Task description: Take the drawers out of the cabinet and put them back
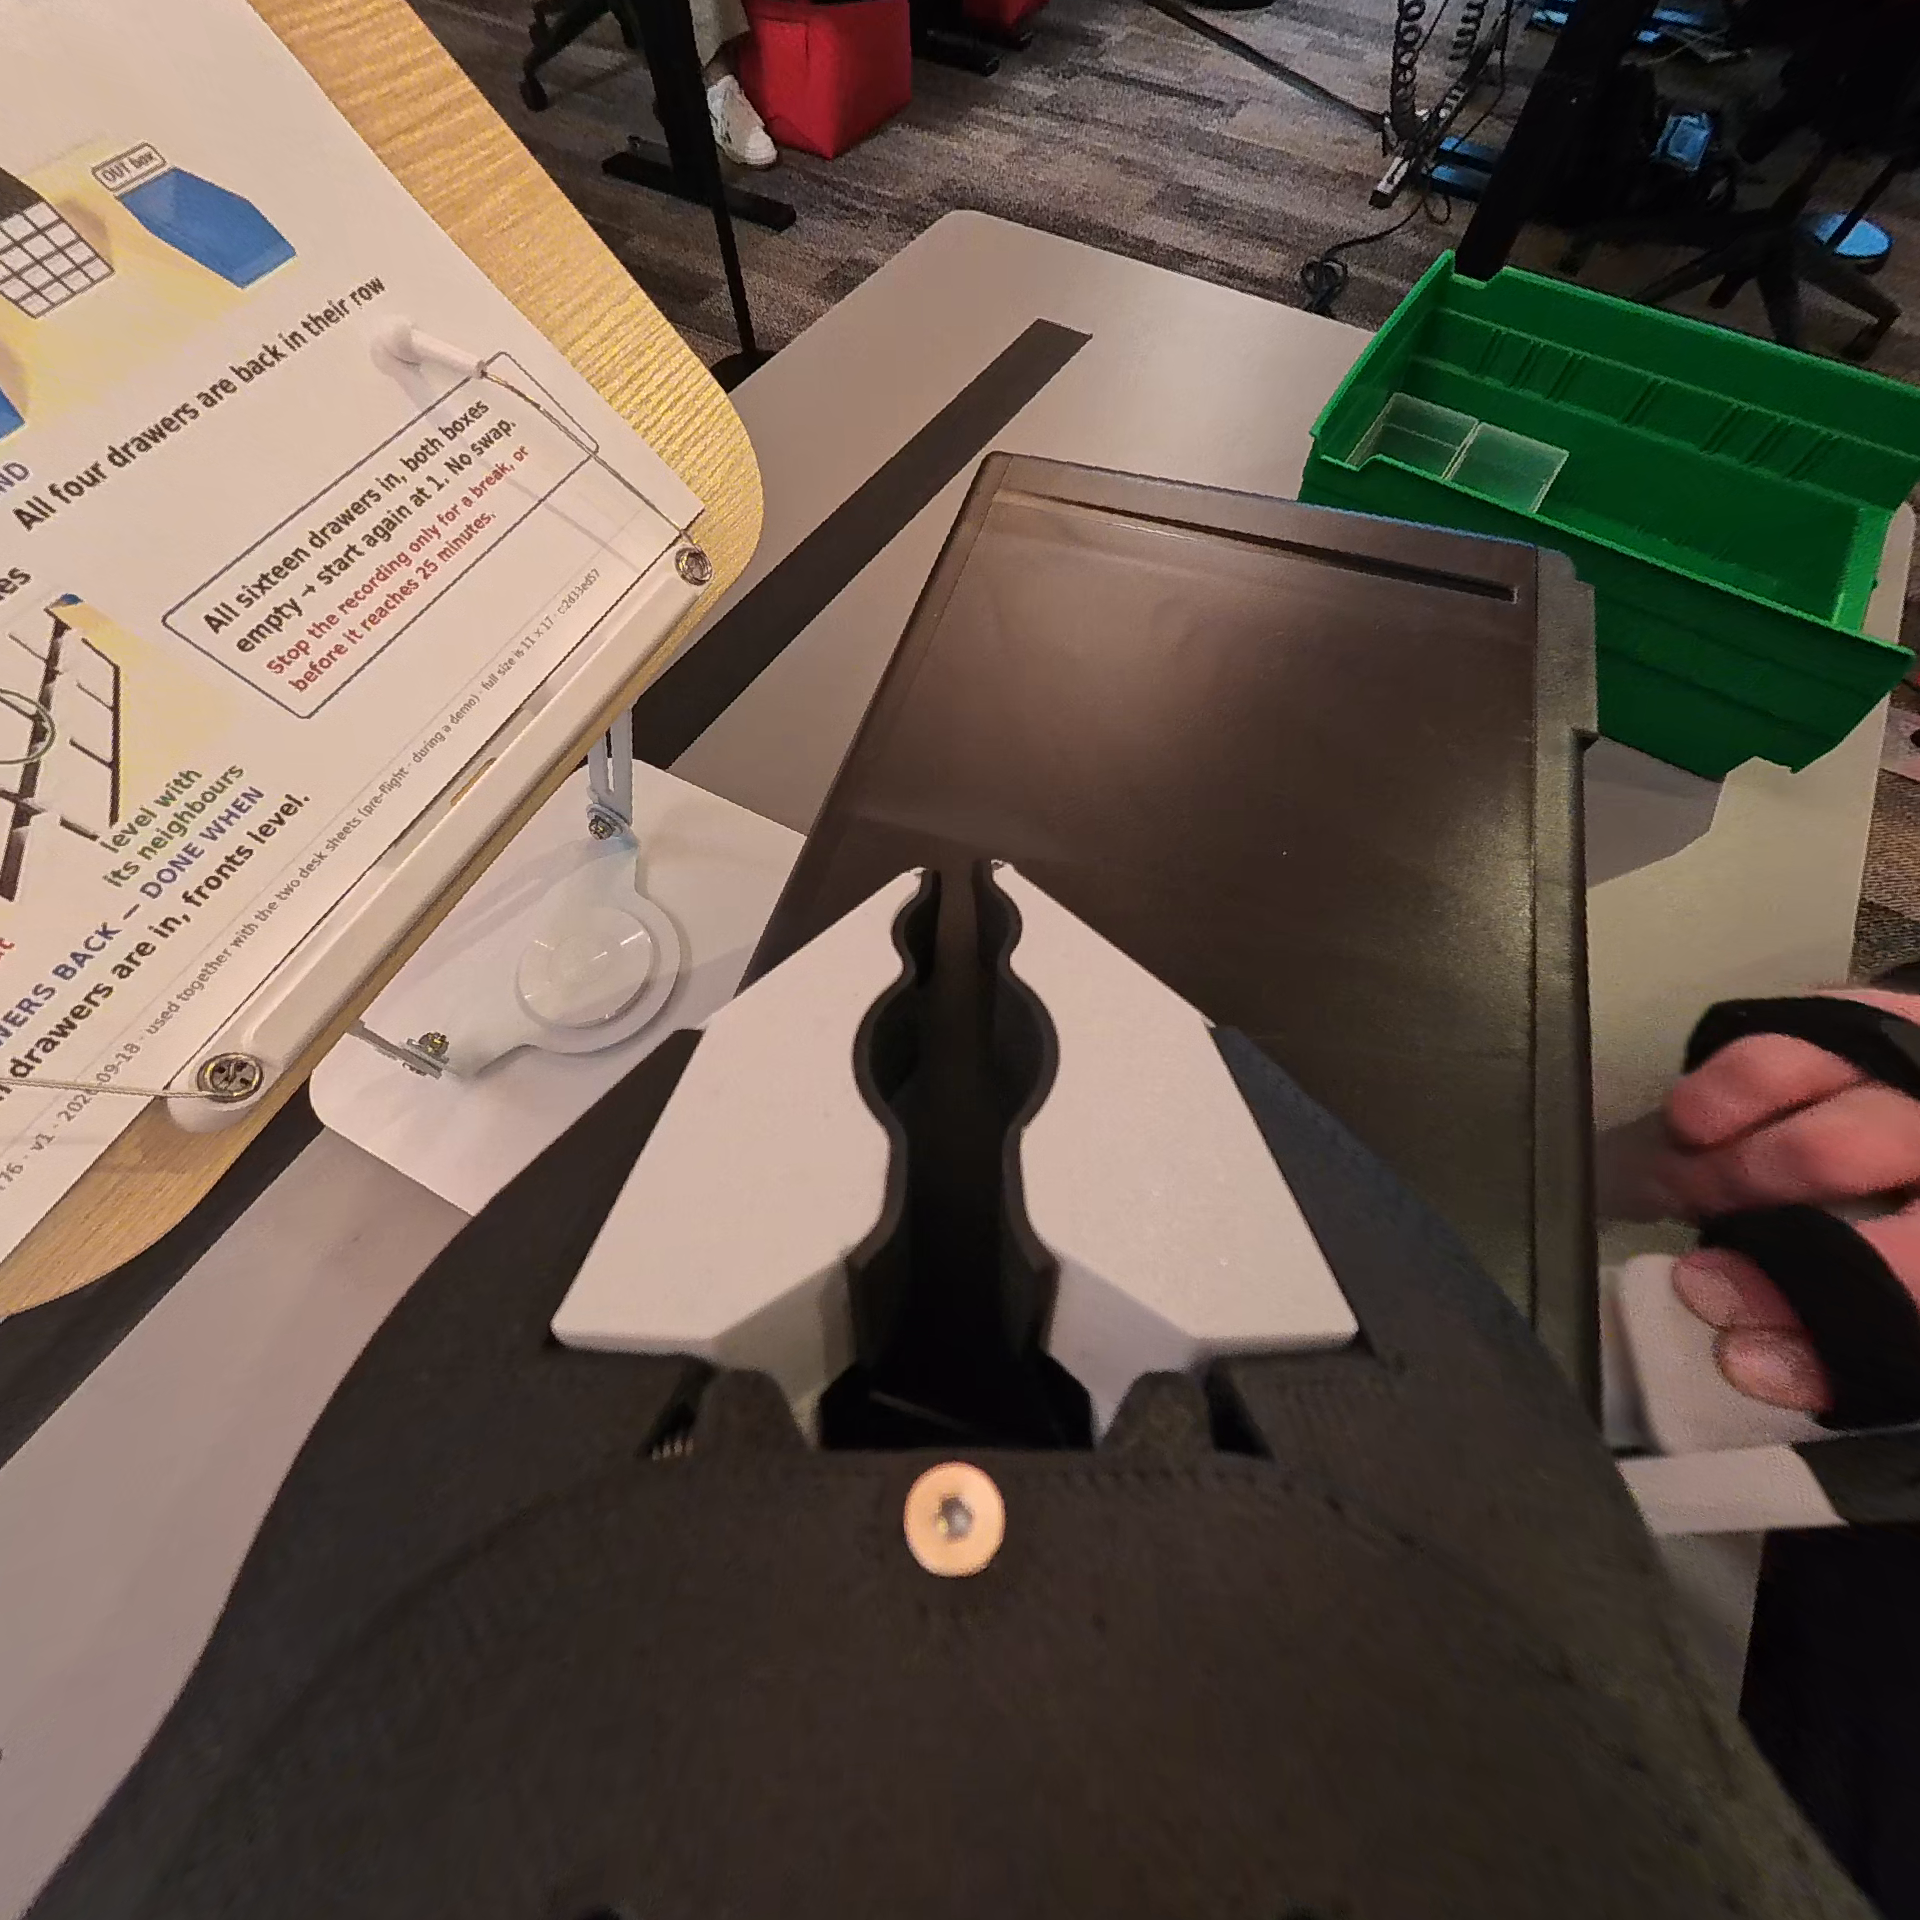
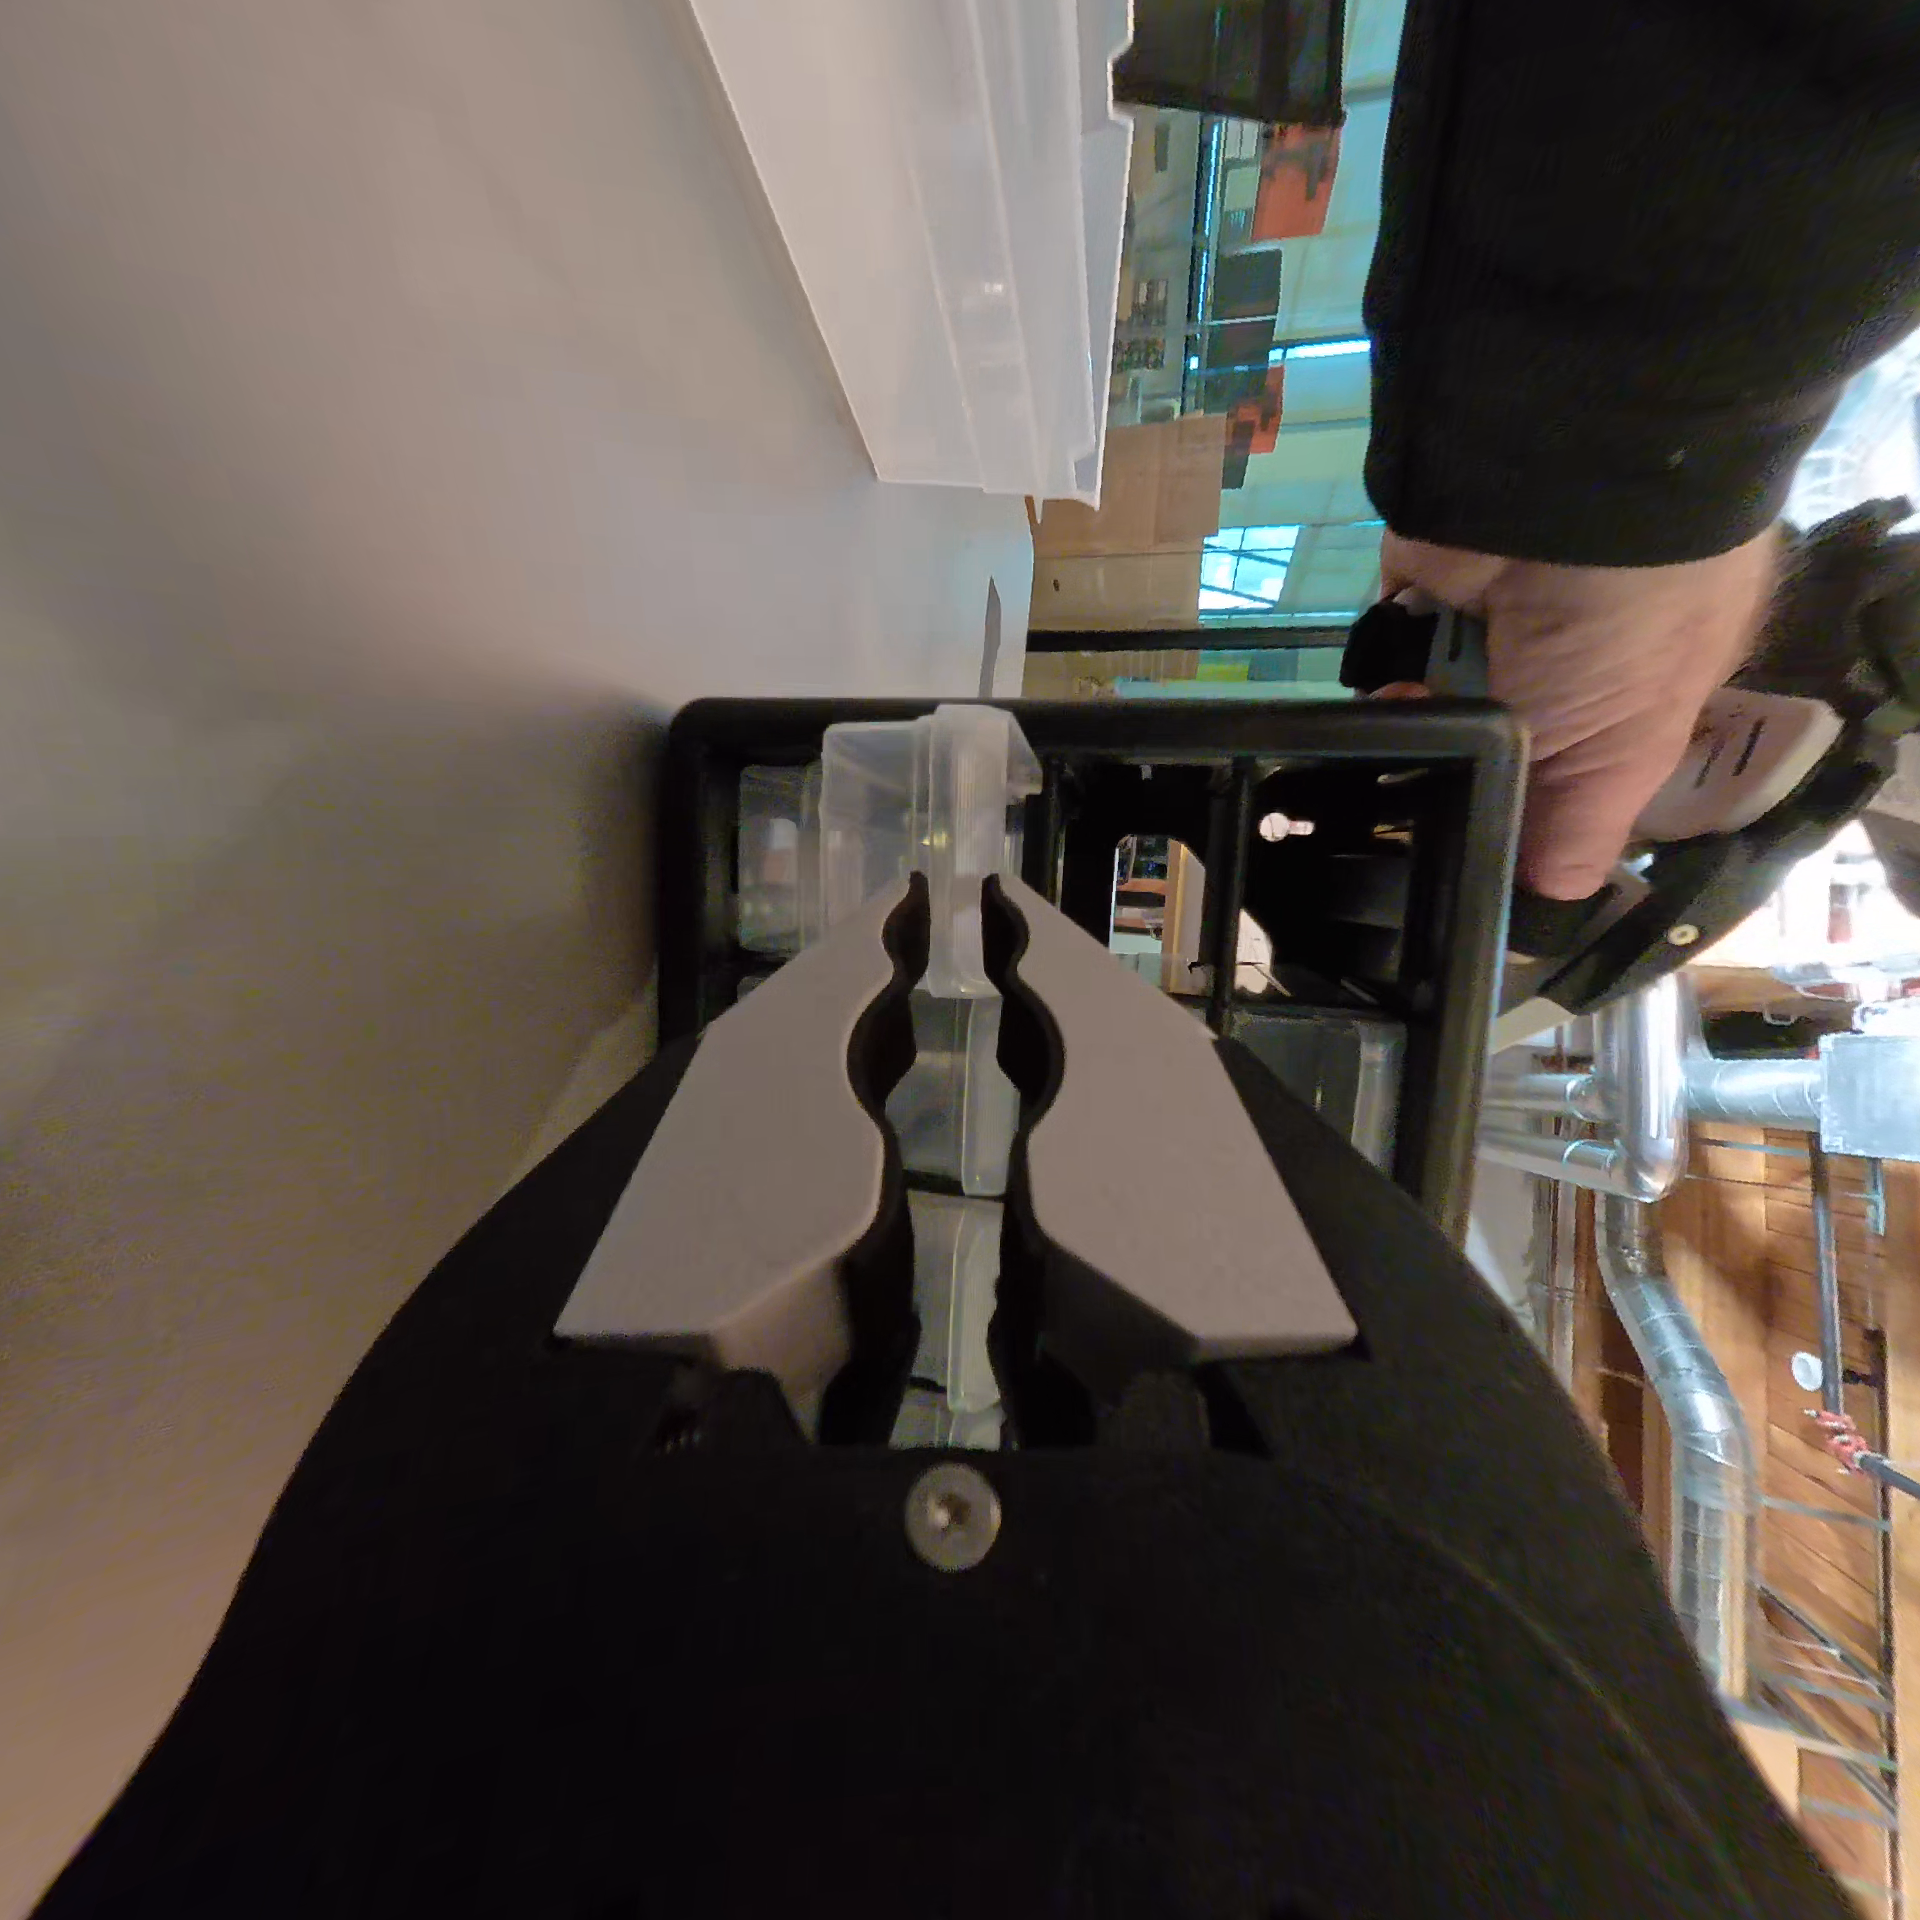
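Note:
The black cabinet (image 1: 1247,779) stands on the pale table. I see its flat top in the left wrist view. My left gripper (image 1: 956,878) lies over that top with its fingers nearly together and nothing between them. The right wrist view is turned on its side and faces the cabinet's open front (image 2: 1475,935). My right gripper (image 2: 956,894) is shut on the handle tab of a clear drawer (image 2: 883,790), which sticks partly out of a slot in the row next to the table. Several slots are empty; other clear drawers sit in theirs.
A green bin (image 1: 1662,644) at the back right holds two clear drawers (image 1: 1455,452). An instruction sheet on a wooden stand (image 1: 582,312) stands at the left. A gloved hand (image 1: 1766,1195) is at the cabinet's front. Clear plastic bins (image 2: 935,260) lie on the table beyond the cabinet.

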`<state>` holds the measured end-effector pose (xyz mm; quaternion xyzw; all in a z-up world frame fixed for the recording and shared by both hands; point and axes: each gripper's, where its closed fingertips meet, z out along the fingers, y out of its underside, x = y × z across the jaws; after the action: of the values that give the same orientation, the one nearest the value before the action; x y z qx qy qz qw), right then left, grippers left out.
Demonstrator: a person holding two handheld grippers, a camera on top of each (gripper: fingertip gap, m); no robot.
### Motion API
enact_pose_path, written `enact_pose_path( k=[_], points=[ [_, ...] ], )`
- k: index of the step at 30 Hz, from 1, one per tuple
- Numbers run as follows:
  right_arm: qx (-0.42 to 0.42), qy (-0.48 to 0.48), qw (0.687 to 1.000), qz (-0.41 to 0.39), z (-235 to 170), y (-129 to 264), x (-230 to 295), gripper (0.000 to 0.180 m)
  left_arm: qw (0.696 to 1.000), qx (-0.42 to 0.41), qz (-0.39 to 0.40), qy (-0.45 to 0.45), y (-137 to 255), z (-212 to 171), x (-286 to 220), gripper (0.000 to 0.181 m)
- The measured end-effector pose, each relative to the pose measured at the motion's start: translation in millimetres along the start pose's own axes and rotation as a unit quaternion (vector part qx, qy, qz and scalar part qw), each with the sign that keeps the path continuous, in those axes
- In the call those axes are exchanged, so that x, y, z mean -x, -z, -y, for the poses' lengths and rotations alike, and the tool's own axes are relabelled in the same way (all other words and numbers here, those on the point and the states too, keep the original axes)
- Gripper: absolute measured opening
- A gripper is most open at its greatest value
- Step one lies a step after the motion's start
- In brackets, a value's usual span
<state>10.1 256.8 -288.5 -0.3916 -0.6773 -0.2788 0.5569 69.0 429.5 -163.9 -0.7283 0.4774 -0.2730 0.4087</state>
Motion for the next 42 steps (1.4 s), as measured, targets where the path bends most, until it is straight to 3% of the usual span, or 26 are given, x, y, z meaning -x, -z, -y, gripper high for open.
enact_pose_path(
  k=[9,29,36,42],
  points=[
    [-0.022,-0.001,1.000,-0.017,25,46,4,0.006,1.000,0.001,0.002,0.002,0,0,0,0.006],
    [-0.035,-0.028,0.999,-0.032,26,85,8,0.001,1.000,0.003,0.005,0.003,-1,0,1,0.005],
    [-0.030,-0.072,0.995,0.057,-5,103,36,0.005,1.000,0.002,0.005,0.002,-1,0,1,0.005],
    [0.053,-0.113,0.973,0.193,-72,140,79,0.007,1.000,0.002,0.005,0.002,-1,0,0,0.005]
  ],
)
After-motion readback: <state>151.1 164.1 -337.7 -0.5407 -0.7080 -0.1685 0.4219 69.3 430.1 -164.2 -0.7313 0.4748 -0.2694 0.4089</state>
